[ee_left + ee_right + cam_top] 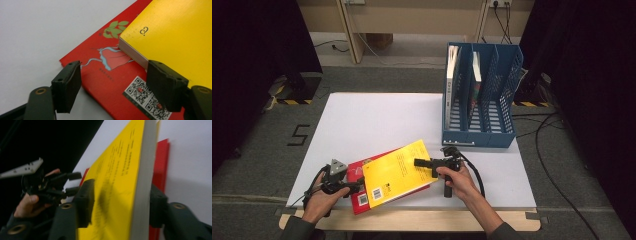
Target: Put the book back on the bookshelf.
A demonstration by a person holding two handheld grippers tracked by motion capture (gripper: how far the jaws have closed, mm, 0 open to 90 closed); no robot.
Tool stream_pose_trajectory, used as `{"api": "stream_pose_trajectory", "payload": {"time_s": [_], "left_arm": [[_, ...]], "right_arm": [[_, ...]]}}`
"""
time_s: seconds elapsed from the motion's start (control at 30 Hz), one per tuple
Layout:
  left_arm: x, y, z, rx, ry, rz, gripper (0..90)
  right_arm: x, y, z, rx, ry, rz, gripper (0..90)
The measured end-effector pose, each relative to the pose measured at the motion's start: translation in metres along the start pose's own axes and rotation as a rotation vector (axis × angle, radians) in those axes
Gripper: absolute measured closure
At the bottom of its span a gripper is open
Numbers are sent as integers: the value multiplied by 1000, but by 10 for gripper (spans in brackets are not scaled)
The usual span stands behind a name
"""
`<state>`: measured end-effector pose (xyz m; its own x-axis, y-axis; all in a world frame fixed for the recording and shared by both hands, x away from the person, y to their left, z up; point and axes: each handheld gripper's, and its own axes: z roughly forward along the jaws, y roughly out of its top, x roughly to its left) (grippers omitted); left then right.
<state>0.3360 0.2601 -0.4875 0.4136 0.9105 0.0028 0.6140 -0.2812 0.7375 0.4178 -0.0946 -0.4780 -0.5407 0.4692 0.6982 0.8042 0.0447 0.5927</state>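
In the right gripper view, the yellow book (117,185) stands nearest the lens, its page edge a pale band up the middle of the frame, with the right gripper (120,202) pinching it: one black jaw on the yellow cover, the other behind the page block. In the high view the book sits in the lower middle of the frame, its right edge lifted off the white table sheet (377,120) and its left part overlapping the red book (357,172), which lies flat beneath it. The blue file rack (482,95) stands at the upper right of the frame, with two upright books in its left compartments. At the lower left of the high view the left gripper (354,186) points toward the red book's near corner. In the left gripper view its jaws are spread, one over the white sheet just beside the red cover's edge, the other in front of the yellow book's lower corner; neither pad presses on anything.
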Motion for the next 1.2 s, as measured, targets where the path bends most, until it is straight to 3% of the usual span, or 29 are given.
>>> {"api": "stream_pose_trajectory", "payload": {"time_s": [0.1,0.33,0.4,0.53,0.77,0.93,1.2], "left_arm": [[-5,2,0,-3,20,50,328],[-2,2,1,-4,17,40,257],[-1,1,1,-3,11,38,254],[4,-1,0,-9,11,31,157],[8,0,-2,-22,13,14,155],[14,-2,-3,-30,17,-11,154],[17,-2,-3,-29,20,-19,154]], "right_arm": [[16,5,2,49,-29,-97,578],[27,16,-7,98,-17,-134,644],[30,21,-7,113,-25,-159,659],[39,33,-12,110,-39,-218,694],[58,53,-13,145,-65,-293,713],[68,69,-24,165,-122,-341,718],[75,83,-61,159,-223,-375,726]]}}
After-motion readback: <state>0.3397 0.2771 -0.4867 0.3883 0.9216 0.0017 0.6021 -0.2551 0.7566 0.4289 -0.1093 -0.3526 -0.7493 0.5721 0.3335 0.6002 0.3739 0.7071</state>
